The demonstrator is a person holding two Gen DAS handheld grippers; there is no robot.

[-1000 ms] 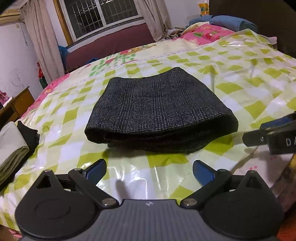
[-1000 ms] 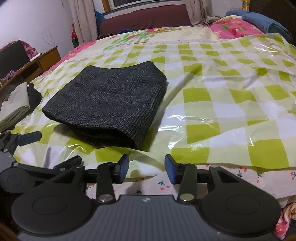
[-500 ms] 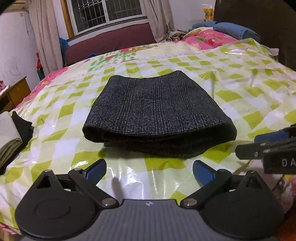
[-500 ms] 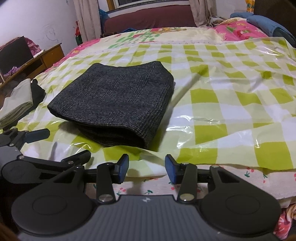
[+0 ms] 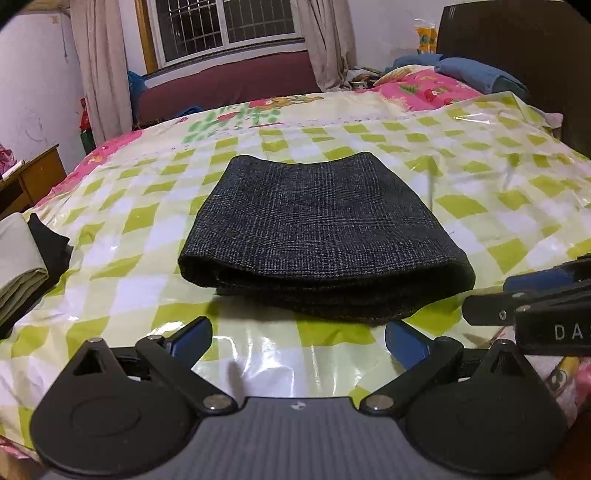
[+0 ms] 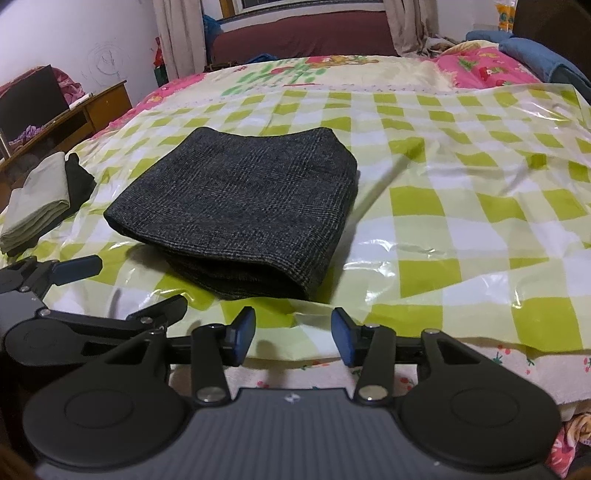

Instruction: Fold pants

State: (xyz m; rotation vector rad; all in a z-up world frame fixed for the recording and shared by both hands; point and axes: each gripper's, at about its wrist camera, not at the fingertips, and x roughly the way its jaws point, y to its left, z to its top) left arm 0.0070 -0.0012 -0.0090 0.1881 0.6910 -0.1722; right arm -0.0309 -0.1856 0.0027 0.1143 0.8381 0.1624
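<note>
The dark plaid pants (image 5: 321, 236) lie folded into a compact stack near the front edge of my checked plastic sheet (image 5: 480, 206), both my left gripper (image 5: 297, 338) and right gripper (image 6: 293, 332) parted and empty, folding apparently complete.

This is a bedroom in a home. A wide bed (image 5: 122, 155) fills most of both views, spread with a floral sheet (image 5: 424, 96) in pink and cream, and a glossy green-and-white checked plastic cover (image 6: 461, 206) lies over it. A dark headboard (image 5: 524, 66) rises on the right, with folded blue bedding (image 5: 476, 74) beside it. Behind the bed are a barred window (image 5: 229, 26) with pale curtains (image 5: 99, 66) and a maroon sofa (image 5: 229, 85). A wooden desk (image 6: 92, 110) stands at the left wall, and folded clothes (image 6: 40, 199) sit at the bed's edge.
</note>
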